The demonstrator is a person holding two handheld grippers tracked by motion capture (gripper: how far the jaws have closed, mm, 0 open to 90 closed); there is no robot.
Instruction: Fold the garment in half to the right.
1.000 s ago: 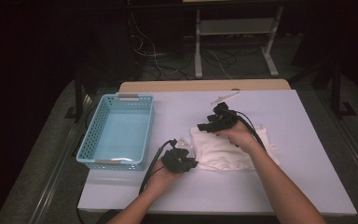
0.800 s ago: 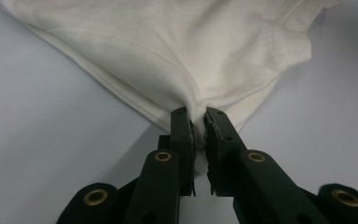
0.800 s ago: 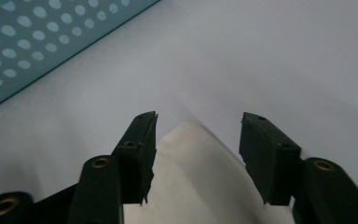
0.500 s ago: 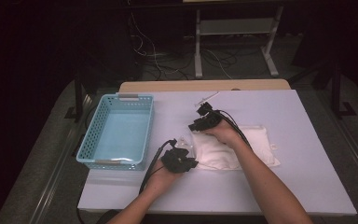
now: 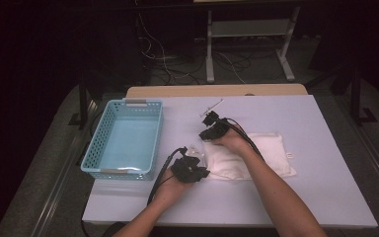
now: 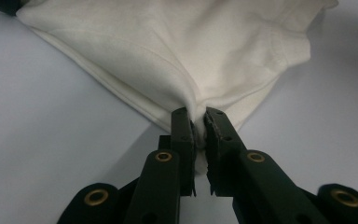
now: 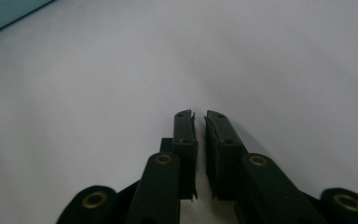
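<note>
A white folded cloth [image 5: 261, 155] lies flat on the white table [image 5: 301, 197]. My left gripper [image 5: 200, 172] sits at the cloth's near left corner and is shut on it. In the left gripper view the cloth [image 6: 191, 51] bunches into the pinched jaws of that gripper [image 6: 198, 114]. My right gripper [image 5: 208, 129] hovers at the cloth's far left corner, pointing out over bare table. Its jaws have just been closing. In the right gripper view the right gripper [image 7: 198, 115] has its jaws nearly together with nothing between them.
A light blue plastic basket [image 5: 150, 138] stands left of the cloth, and its corner [image 7: 4, 14] appears in the right gripper view. A thin white stick-like thing [image 5: 212, 106] lies behind the right gripper. Dark floor, cables and a stand lie beyond the far edge.
The right hand moved left and down across the cloth to its far left corner, and its jaws came together. The cloth now lies flatter. The left gripper kept still.
</note>
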